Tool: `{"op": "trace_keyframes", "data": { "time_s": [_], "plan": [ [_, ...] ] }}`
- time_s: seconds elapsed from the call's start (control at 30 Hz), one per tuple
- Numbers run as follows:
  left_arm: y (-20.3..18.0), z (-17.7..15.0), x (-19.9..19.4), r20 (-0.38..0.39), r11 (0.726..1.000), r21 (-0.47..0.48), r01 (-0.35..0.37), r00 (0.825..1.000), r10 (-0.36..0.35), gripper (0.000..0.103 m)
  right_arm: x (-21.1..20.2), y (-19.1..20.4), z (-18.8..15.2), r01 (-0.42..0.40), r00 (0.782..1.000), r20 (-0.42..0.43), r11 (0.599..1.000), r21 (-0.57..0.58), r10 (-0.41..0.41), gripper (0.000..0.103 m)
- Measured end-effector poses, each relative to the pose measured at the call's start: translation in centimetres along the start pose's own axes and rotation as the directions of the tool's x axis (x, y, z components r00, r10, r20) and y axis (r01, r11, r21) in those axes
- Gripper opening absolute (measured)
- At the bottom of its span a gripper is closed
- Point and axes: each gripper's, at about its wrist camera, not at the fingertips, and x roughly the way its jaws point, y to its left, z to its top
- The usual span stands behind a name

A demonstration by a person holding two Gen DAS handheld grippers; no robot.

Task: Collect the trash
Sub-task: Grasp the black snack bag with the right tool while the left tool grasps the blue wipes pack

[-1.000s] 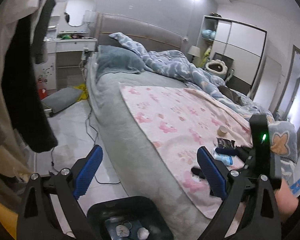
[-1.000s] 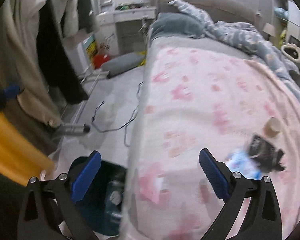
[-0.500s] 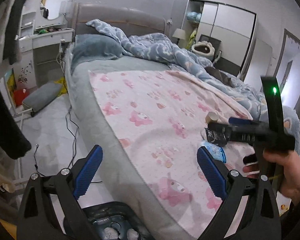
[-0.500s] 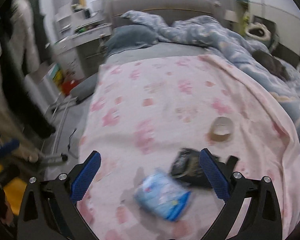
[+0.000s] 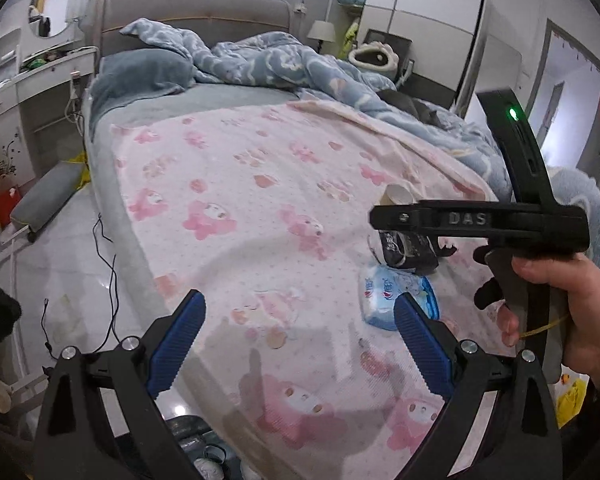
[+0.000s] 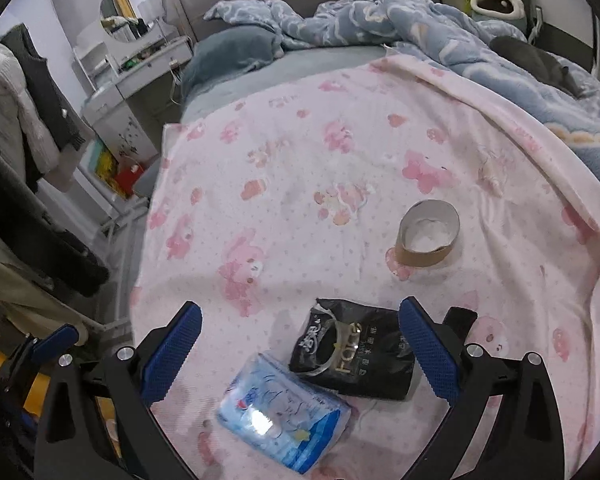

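Observation:
Three pieces of trash lie on the pink blanket (image 6: 300, 160): a black wrapper (image 6: 354, 354), a blue tissue pack (image 6: 284, 416) and an empty brown tape roll (image 6: 428, 236). My right gripper (image 6: 300, 354) is open and empty, hovering above the black wrapper and the blue pack. In the left wrist view the black wrapper (image 5: 404, 250) sits under the right gripper's body, with the blue pack (image 5: 392, 296) and the roll (image 5: 396, 196) near it. My left gripper (image 5: 298, 350) is open and empty over the bed's near edge. The dark bin (image 5: 204, 450) with crumpled trash sits on the floor below it.
A blue duvet (image 5: 284, 64) and pillow (image 5: 140, 76) lie at the head of the bed. A dark cat (image 6: 536, 60) lies on the duvet. Cables (image 5: 104, 264) and a grey cushion (image 5: 44, 200) are on the floor at left. Clothes (image 6: 32, 128) hang at left.
Both grippers have swung from the floor and bin toward the bed. The right gripper has come in over the black wrapper and blue pack, which now sit between its fingers.

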Motion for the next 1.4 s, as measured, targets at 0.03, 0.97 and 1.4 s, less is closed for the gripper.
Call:
{"op": "trace_keyframes", "data": {
  "time_s": [0.03, 0.97, 1.4],
  "plan": [
    [-0.2, 0.0, 0.4, -0.009, 1.000, 0.002, 0.003, 1.000, -0.003, 0.097, 0.2, 0.1, 0.0, 0.005, 1.000, -0.004, 1.000, 0.002, -0.005, 0.100],
    [-5.3, -1.0, 6.0, -0.123, 0.996, 0.051, 0.074, 0.990, -0.067, 0.097, 1.9, -2.4, -1.1, 0.043, 0.996, -0.081, 0.999, -0.028, -0.045, 0.055],
    [-6.9, -1.0, 7.9, -0.133, 0.996, 0.038, 0.083, 0.988, -0.077, 0.097, -1.5, -3.2, -0.6, -0.039, 0.999, 0.010, 0.999, -0.016, 0.039, 0.026]
  ]
}}
